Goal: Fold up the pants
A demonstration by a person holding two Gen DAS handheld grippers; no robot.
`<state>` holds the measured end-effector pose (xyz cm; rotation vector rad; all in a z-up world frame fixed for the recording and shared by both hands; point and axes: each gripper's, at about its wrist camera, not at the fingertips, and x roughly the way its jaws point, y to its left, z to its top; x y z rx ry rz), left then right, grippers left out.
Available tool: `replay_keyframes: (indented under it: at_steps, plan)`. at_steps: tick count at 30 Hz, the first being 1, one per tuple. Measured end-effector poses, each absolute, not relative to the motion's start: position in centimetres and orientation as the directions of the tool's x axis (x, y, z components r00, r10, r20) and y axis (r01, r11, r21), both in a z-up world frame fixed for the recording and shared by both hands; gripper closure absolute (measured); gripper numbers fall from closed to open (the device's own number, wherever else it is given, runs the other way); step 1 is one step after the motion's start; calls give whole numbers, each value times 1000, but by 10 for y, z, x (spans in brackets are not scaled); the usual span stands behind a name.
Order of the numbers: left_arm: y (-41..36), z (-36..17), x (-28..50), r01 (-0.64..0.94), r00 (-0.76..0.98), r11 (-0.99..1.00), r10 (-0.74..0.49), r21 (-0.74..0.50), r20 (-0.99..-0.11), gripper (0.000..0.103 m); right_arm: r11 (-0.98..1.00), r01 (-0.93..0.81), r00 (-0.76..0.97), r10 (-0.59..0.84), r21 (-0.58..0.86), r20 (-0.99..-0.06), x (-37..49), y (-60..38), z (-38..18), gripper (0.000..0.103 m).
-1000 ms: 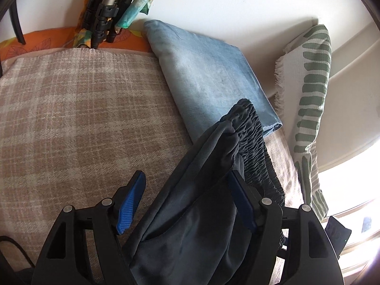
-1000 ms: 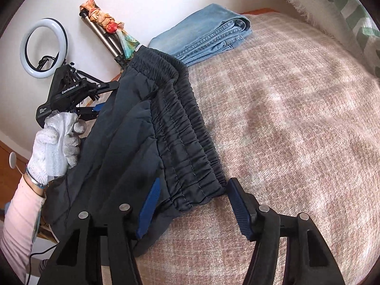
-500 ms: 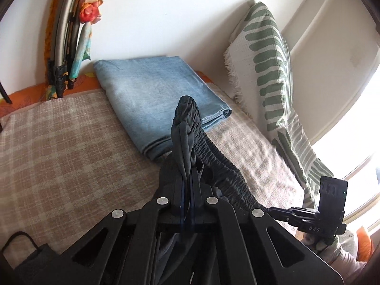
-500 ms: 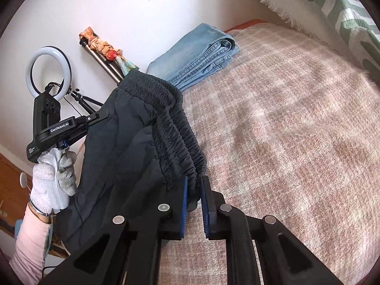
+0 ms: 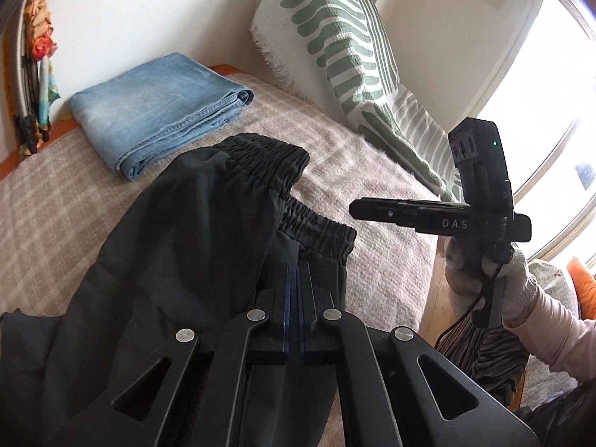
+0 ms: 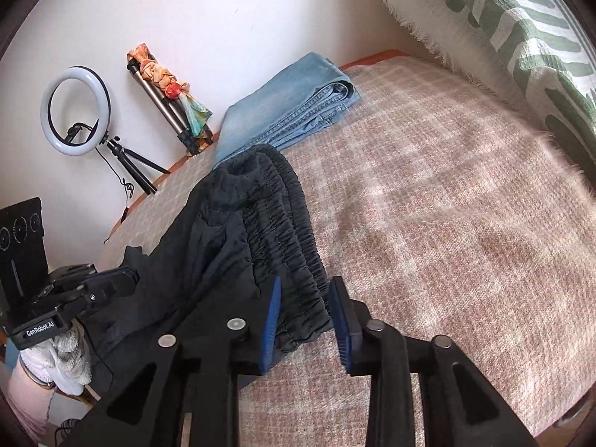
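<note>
Daylight floods in from the window (image 5: pixel 551 119), which is blown out to white glare. Both views are sharp but bend strongly at their dark, vignetted edges. The black pants (image 5: pixel 208 246) lose detail in shadow.

A home bedroom is showing itself: a pink-beige checked woven blanket (image 6: pixel 447 223) is covering the bed ahead of the tongs, with a green-striped white pillow (image 5: pixel 335 37) leaning beyond them.
</note>
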<state>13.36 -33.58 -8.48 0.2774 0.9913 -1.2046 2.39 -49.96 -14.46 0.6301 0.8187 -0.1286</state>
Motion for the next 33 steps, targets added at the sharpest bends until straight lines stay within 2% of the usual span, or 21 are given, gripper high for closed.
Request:
replay_keyframes:
  at_steps: [3, 4, 5, 6, 10, 13, 15, 16, 18, 19, 20, 22, 25, 26, 28, 31, 33]
  plan:
    - [-316, -87, 137, 870, 68, 422, -615, -255, -786, 88, 792, 295, 735, 170, 535, -656, 27, -501, -135, 47]
    - [-308, -88, 138, 865, 83, 440, -598, -240, -797, 77, 790, 280, 740, 185, 546, -646, 32, -499, -133, 38]
    - [-298, -89, 139, 860, 113, 465, -577, -212, -809, 61, 784, 263, 742, 208, 562, -638, 38, -497, -133, 25]
    - [-287, -90, 140, 855, 143, 485, -559, -182, -817, 56, 774, 252, 738, 235, 581, -633, 45, -495, -135, 21]
    - [-242, -99, 141, 834, 226, 545, -483, -89, -846, 55, 719, 267, 710, 304, 642, -636, 78, -490, -151, 20]
    - [-214, -112, 137, 821, 266, 571, -416, -22, -870, 54, 708, 285, 701, 305, 645, -644, 101, -487, -154, 20]
    - [-200, -121, 134, 811, 288, 585, -368, 21, -884, 53, 735, 305, 695, 263, 605, -669, 113, -483, -152, 24]
    - [-195, -124, 133, 806, 305, 591, -346, 46, -887, 53, 745, 313, 694, 244, 590, -677, 118, -482, -151, 32]
    - [-186, -130, 131, 798, 327, 597, -317, 81, -890, 53, 730, 315, 696, 256, 606, -670, 126, -483, -151, 55]
    - [-183, -133, 131, 793, 342, 601, -302, 100, -890, 52, 713, 317, 697, 272, 626, -663, 129, -483, -152, 73]
    - [-177, -135, 131, 791, 353, 601, -292, 117, -889, 52, 693, 308, 706, 293, 652, -645, 130, -483, -151, 82]
    - [-173, -142, 132, 789, 363, 599, -278, 135, -889, 52, 666, 291, 727, 312, 687, -611, 128, -483, -145, 87]
    - [-166, -151, 132, 787, 369, 600, -273, 143, -888, 55, 654, 231, 771, 329, 720, -546, 115, -479, -122, 89]
    - [-162, -150, 131, 792, 361, 598, -297, 123, -884, 70, 644, 212, 786, 335, 735, -520, 108, -480, -115, 90]
    - [-157, -148, 126, 800, 356, 589, -316, 112, -879, 88, 616, 190, 807, 346, 765, -478, 92, -484, -106, 90]
    - [-150, -144, 115, 827, 342, 552, -341, 108, -876, 98, 543, 194, 825, 360, 817, -435, 64, -497, -107, 90]
    - [-145, -139, 106, 834, 336, 543, -354, 101, -873, 99, 539, 232, 823, 335, 810, -459, 50, -504, -113, 91]
